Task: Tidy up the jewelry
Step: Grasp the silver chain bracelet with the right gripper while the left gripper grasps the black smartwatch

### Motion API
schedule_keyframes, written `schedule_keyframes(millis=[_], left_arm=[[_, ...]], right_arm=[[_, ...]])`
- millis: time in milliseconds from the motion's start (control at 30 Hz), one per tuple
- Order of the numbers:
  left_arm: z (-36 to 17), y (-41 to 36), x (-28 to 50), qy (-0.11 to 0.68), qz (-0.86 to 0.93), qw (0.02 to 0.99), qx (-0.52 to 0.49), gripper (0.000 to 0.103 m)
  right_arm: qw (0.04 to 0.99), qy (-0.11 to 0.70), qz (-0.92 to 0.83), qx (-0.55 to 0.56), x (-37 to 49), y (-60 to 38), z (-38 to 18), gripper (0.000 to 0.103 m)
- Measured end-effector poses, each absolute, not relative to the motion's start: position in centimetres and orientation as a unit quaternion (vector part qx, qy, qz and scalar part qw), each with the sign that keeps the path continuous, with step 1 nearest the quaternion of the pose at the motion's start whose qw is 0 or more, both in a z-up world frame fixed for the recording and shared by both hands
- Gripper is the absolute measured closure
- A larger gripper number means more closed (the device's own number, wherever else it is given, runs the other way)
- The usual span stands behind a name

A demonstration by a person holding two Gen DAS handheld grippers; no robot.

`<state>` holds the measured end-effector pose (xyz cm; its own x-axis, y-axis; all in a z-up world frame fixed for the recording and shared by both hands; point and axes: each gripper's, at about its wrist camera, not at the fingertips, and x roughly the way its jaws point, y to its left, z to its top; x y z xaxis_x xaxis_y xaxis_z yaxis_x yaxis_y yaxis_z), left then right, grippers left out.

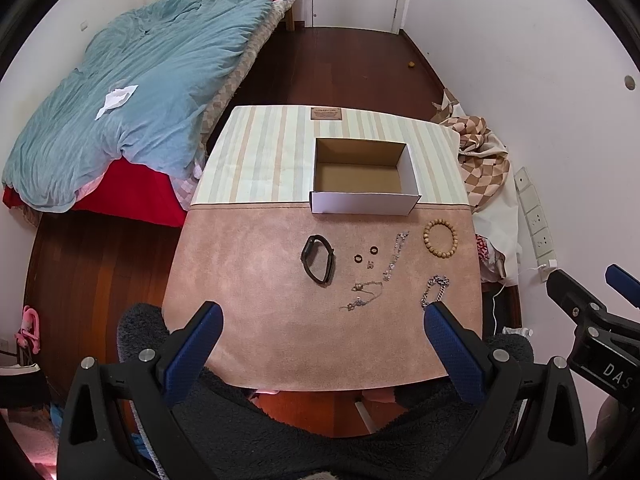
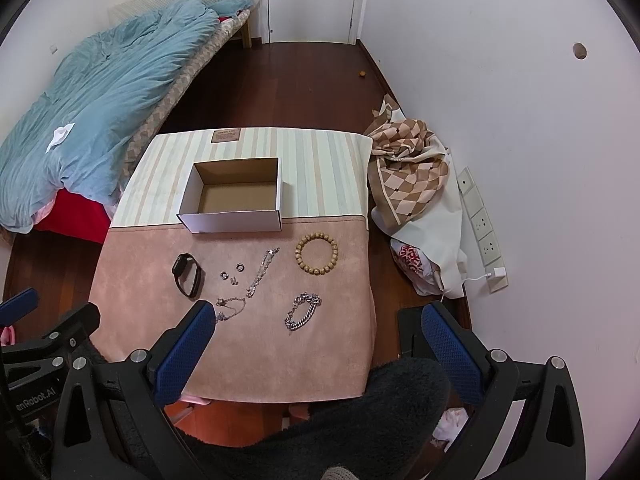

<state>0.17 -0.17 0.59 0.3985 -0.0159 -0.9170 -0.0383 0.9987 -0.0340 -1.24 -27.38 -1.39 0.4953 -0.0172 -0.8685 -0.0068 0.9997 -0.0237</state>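
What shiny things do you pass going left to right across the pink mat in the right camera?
Watch → rings → thin chain → chunky silver bracelet → bead bracelet.

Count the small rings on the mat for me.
2 clear rings, side by side between the black watch and the silver chain. A third tiny piece below them is unclear.

The box [image 1: 362, 178] stood at the back of the table [image 1: 248, 340]. Before it lay the watch [image 1: 318, 258] on the left and the bead bracelet [image 1: 440, 237] on the right.
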Motion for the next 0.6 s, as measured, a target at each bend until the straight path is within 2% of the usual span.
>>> schedule_keyframes(millis=[233,467,600], left_arm=[[-1.7,-0.2,1.8,0.548,0.023,0.836,-0.015,0.0],[-7.2,1.6,5.9,0.562,0.063,0.824,0.022,0.001],[-11.9,2.9,7.9,0.601,0.064,0.796,0.021,0.001]], right_arm=[[0.858,0.513,-0.024,0.001,0.4,-27.6,-3.5,0.0],[0.83,0.552,-0.07,0.023,3.9,-29.0,-10.8,0.0],[0.795,0.597,-0.086,0.058,6.2,-29.7,-16.8,0.018]])
